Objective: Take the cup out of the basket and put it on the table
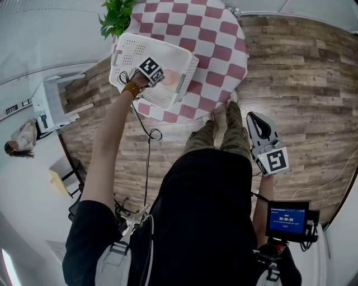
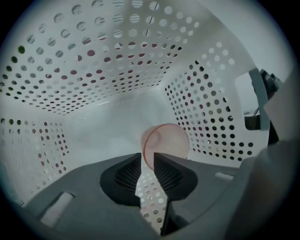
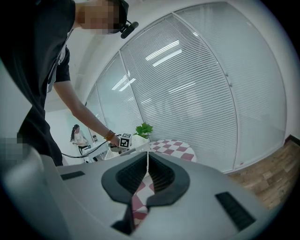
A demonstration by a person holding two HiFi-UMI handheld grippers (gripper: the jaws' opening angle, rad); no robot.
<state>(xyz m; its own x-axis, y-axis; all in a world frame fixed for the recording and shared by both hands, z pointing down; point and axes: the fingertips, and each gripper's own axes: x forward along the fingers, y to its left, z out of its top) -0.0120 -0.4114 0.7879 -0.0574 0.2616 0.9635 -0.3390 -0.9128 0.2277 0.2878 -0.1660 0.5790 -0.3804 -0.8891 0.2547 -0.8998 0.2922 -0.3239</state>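
Cup point(image 2: 166, 143) lies on its side in basket point(image 2: 93, 70), rim between left gripper point(image 2: 147, 156) jaws, which stand slightly apart. Pinch the rim wall squarely, then lift straight out. Right gripper point(image 3: 148, 154) idle, away from basket, jaws together, empty

In the left gripper view, the left gripper point(image 2: 147, 161) covers the lower part of the pink cup point(image 2: 166, 143), and we cannot tell how far its rim reaches in between the jaws. In the head view those jaws are out of sight inside the basket point(image 1: 131, 50), under the marker cube and the hand. The plant point(image 1: 116, 17) and the far side of the checked surface point(image 1: 224, 33) are cut off by the top edge. The print on the small screen point(image 1: 286, 219) is too small for us to read. In the right gripper view, the right gripper point(image 3: 148, 157) hides the near part of the surface.
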